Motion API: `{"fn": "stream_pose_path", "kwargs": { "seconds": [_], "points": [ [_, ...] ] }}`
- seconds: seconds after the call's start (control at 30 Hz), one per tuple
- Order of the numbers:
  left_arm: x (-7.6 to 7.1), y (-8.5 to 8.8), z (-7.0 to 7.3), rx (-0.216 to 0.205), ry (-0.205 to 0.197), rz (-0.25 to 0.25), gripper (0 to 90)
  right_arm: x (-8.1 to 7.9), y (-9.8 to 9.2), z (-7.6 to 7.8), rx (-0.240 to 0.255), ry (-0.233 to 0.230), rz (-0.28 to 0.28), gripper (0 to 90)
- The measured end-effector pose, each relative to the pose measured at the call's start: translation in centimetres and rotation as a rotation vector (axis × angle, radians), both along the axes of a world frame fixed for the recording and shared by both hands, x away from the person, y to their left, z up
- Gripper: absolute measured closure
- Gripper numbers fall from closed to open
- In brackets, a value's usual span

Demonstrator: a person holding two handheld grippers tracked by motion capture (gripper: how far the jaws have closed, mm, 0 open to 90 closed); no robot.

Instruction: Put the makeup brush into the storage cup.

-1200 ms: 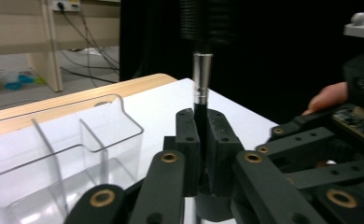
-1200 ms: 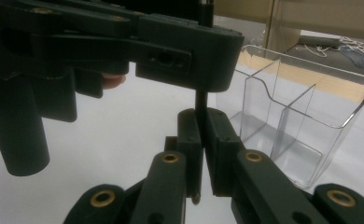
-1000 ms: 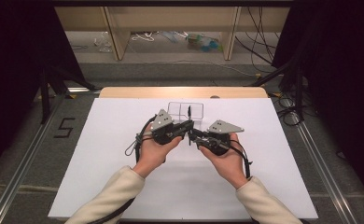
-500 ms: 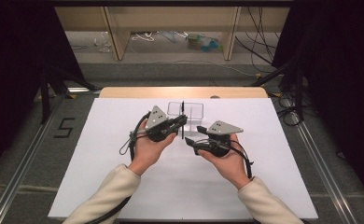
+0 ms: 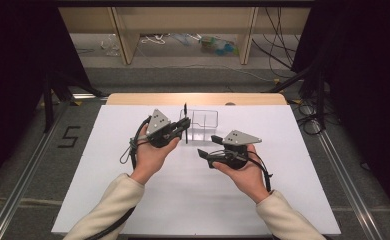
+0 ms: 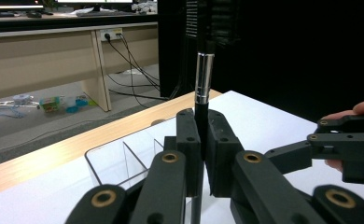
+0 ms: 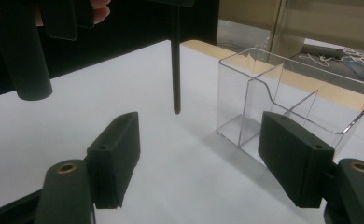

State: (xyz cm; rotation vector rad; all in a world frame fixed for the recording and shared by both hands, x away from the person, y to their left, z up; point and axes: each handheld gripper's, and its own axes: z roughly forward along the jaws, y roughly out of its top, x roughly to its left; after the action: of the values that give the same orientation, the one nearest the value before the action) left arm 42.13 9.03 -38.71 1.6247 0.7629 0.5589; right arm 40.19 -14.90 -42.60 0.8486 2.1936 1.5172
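1. Clear plastic holder (image 5: 204, 119): one, open-topped, standing on the white table cover (image 5: 283, 190) near the far edge. An inner wall splits it into compartments, seen best in the right gripper view (image 7: 283, 100); every compartment in sight holds nothing.
2. Pen (image 5: 186, 125): one, slim and black with a silver band on its upper barrel (image 6: 203, 79). It stands upright in the air, clear of the cover, just beside the holder on the side toward the left gripper, and outside it. Its lower tip (image 7: 176, 109) hangs above bare cover.
3. Left gripper (image 5: 182, 125): one, held in the person's left hand (image 5: 150, 155). Its jaws are clamped on the pen at mid-barrel; in the left gripper view the two pads (image 6: 189, 140) press the barrel from both sides.
4. Right gripper (image 5: 208, 146): one, held in the person's right hand (image 5: 245, 172), nearer the person than the holder and apart from the pen. Its jaws have just been opening and now stand wide, with only bare cover between them (image 7: 199, 158).
5. Grey three-cornered plates: two, one atop each gripper.
6. Table (image 5: 133, 99): one, its wooden far edge showing beyond the cover.
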Motion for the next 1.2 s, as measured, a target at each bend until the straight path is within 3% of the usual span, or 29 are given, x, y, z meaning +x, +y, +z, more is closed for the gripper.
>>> {"fn": "stream_pose_path", "kwargs": {
  "seconds": [0.63, 1.2],
  "points": [
    [0.3, 0.9, 0.6, -0.018, -0.023, 0.024, 85.2, -0.6, -1.0, 0.3, 0.032, -0.018, 0.018, 28.4],
    [0.8, 1.2, 0.9, -0.016, -0.042, 0.035, 85.2, -1.9, -3.6, 0.6, 0.044, -0.021, 0.015, 28.3]
  ]
}}
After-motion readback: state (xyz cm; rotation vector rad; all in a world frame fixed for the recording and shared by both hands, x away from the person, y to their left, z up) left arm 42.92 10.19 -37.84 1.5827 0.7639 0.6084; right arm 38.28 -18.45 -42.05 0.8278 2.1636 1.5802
